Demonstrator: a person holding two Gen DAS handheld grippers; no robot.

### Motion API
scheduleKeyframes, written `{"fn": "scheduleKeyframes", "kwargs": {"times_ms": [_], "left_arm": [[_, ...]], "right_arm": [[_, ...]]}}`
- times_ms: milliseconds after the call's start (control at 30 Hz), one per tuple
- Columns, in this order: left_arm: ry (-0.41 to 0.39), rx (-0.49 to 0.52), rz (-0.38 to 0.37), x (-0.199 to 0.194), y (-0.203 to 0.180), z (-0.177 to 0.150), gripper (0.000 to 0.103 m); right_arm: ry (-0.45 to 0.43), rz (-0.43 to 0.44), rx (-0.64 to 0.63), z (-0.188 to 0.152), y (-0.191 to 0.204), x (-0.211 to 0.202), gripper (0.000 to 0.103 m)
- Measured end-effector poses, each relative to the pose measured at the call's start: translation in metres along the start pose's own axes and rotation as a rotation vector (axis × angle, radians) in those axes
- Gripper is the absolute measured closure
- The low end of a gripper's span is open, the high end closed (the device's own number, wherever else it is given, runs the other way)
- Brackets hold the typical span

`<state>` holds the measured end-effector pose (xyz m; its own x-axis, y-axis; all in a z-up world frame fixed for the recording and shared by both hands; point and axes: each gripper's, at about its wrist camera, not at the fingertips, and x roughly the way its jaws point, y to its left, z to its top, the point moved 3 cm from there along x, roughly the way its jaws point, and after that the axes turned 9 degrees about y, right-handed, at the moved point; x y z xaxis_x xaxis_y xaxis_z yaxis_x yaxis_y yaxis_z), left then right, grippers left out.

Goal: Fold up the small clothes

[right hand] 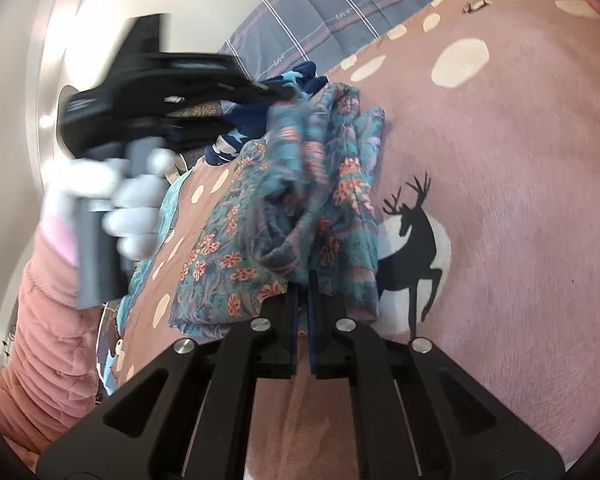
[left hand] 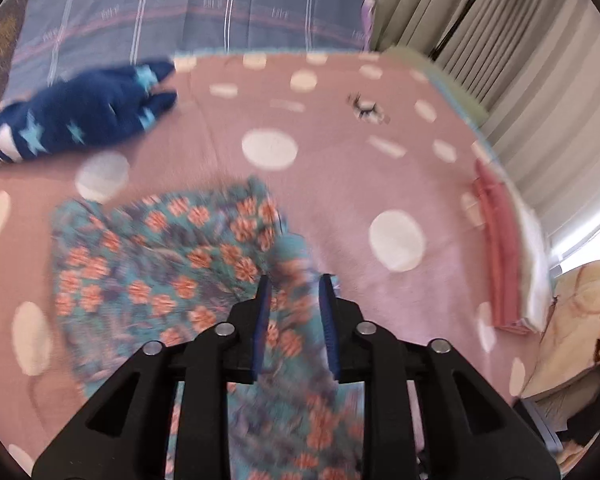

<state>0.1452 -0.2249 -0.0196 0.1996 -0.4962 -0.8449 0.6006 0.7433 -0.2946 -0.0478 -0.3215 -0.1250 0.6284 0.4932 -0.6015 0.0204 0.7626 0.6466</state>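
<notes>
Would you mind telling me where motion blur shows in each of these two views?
Left wrist view: the floral garment and blanket are smeared, the left gripper stays sharp. Right wrist view: the other gripper and the gloved hand are blurred; the deer print is crisp.

Floral garment: the thin teal cloth with orange flowers (left hand: 168,264) looks soft, matt and crumpled.
Bed cover: the pink blanket with cream dots (left hand: 340,184) is a fuzzy, napped cloth, matt.
Navy piece: the dark blue cloth with pale stars (left hand: 72,116), upper left of the left wrist view, looks fleecy.
Gripper bodies: the left gripper (left hand: 294,312) and right gripper (right hand: 303,308) are matt black plastic with shiny round metal pins; blue ribbed pads (left hand: 328,320) line the fingers.
Sleeve: the pink quilted sleeve (right hand: 48,320) looks plush.
</notes>
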Motion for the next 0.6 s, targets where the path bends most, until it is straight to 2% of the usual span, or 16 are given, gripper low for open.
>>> {"fn": "scheduleKeyframes", "kwargs": {"times_ms": [33,67,167,200,233,267,367,433,600], "left_arm": [[-0.024,0.014,-0.003,-0.013,0.0,-0.007,0.065],[-0.044,0.03,-0.002,-0.024,0.001,-0.014,0.062],[-0.077,0.094,0.043,-0.05,0.005,-0.052,0.062],[-0.078,0.116,0.071,-0.056,0.008,-0.07,0.061],[-0.077,0.128,0.09,-0.06,0.012,-0.084,0.061],[-0.074,0.137,0.108,-0.064,0.017,-0.099,0.061],[-0.069,0.145,0.183,-0.071,0.034,-0.151,0.061],[-0.053,0.145,0.2,-0.069,0.04,-0.177,0.061],[-0.035,0.172,0.213,-0.061,0.047,-0.214,0.06]], "right_arm": [[0.003,0.003,0.003,-0.001,0.0,0.0,0.099],[0.007,0.008,0.007,-0.001,-0.001,0.001,0.099],[0.016,0.003,0.014,-0.002,-0.003,0.001,0.093],[0.02,0.004,0.02,-0.002,-0.004,0.002,0.089],[0.028,0.011,0.028,-0.002,-0.006,0.002,0.079],[0.033,0.025,0.041,-0.001,-0.007,0.002,0.077],[0.046,0.049,0.054,0.002,-0.005,0.002,0.07],[0.045,0.037,0.051,0.004,-0.004,0.002,0.064],[0.046,-0.007,0.054,0.015,0.002,0.005,0.061]]}}
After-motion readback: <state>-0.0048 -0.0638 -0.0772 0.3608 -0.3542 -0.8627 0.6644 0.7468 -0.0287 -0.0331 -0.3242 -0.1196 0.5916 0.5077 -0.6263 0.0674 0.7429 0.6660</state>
